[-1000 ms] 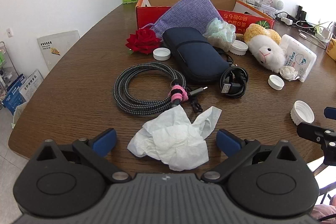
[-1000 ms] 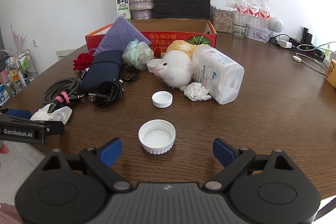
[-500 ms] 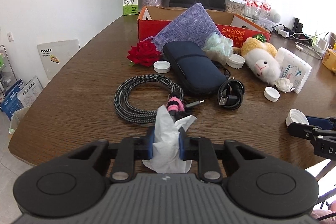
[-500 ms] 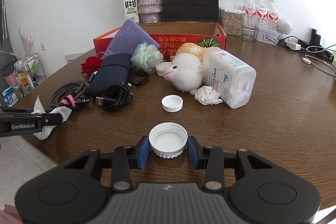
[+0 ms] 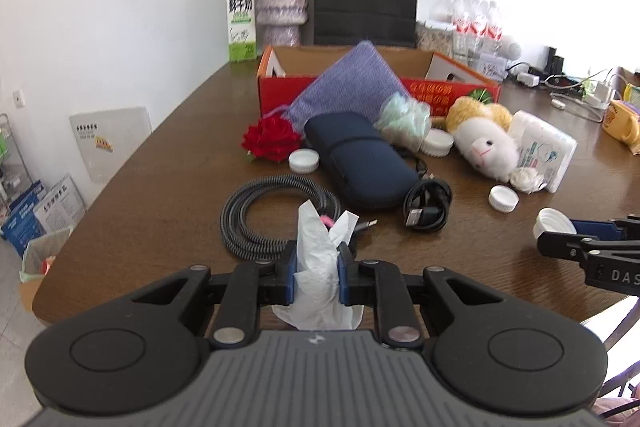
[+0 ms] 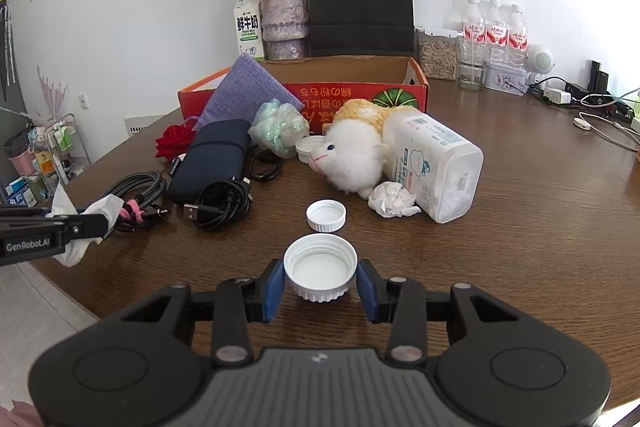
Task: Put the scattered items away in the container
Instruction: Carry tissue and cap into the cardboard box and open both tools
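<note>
The dark wooden worktop carries a red cardboard box, navy pouch, braided cable coil, black USB cable, plush sheep, wipes tub, crumpled tissue, red rose and a small white cap.

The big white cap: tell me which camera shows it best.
Right wrist view: the big white cap sits centred, open side up, clamped in the right gripper. The left wrist view shows it small and side-on at the right edge.

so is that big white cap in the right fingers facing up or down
Open side up. The white cap shows its hollow inside and threaded rim to the right wrist camera, pinched between the right gripper's blue fingers.
</note>
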### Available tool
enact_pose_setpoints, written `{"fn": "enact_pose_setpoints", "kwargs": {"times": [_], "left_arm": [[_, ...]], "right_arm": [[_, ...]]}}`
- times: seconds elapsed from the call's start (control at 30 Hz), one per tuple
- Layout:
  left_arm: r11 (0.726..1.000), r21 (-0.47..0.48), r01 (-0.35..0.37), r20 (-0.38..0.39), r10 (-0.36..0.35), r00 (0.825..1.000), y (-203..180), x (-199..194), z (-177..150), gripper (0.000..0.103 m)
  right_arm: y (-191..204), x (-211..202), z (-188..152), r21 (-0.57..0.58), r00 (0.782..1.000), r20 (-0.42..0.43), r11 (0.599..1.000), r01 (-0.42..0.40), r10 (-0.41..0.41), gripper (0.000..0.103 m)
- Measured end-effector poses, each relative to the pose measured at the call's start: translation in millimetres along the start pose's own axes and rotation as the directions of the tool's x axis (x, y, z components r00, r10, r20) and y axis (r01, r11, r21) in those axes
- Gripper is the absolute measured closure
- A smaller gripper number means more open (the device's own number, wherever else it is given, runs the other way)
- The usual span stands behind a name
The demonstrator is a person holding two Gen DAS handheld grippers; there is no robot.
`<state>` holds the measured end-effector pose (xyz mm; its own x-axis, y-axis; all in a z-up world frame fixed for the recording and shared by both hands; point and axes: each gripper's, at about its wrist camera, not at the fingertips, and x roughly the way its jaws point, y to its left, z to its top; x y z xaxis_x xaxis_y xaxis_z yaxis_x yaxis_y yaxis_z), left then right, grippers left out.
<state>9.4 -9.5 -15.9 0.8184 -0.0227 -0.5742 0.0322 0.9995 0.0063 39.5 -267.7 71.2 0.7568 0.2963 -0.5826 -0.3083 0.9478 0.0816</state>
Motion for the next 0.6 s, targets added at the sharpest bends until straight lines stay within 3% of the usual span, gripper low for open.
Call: {"fn": "enact_pose_setpoints", "kwargs": {"times": [0.17,0.3,0.6], "left_arm": [[1.0,0.008,0.024,0.04,-0.024,0.999,0,-1,13,0.087],[0.999,-0.028,0.042,0.102,-0.039,0.994,7,2,42,0.087],[0.995,-0.073,0.06,0.292,-0.036,0.956,2,35,138,0.086]], "right_arm": [[2,0,11,-0.013,0.999,0.041,1.0,-0.007,0.008,0.065],[5,1,36,-0.035,0.993,0.12,0.999,-0.011,0.016,0.065],[-1,46,127,-0.004,0.962,0.273,1.0,-0.024,0.024,0.065]]}}
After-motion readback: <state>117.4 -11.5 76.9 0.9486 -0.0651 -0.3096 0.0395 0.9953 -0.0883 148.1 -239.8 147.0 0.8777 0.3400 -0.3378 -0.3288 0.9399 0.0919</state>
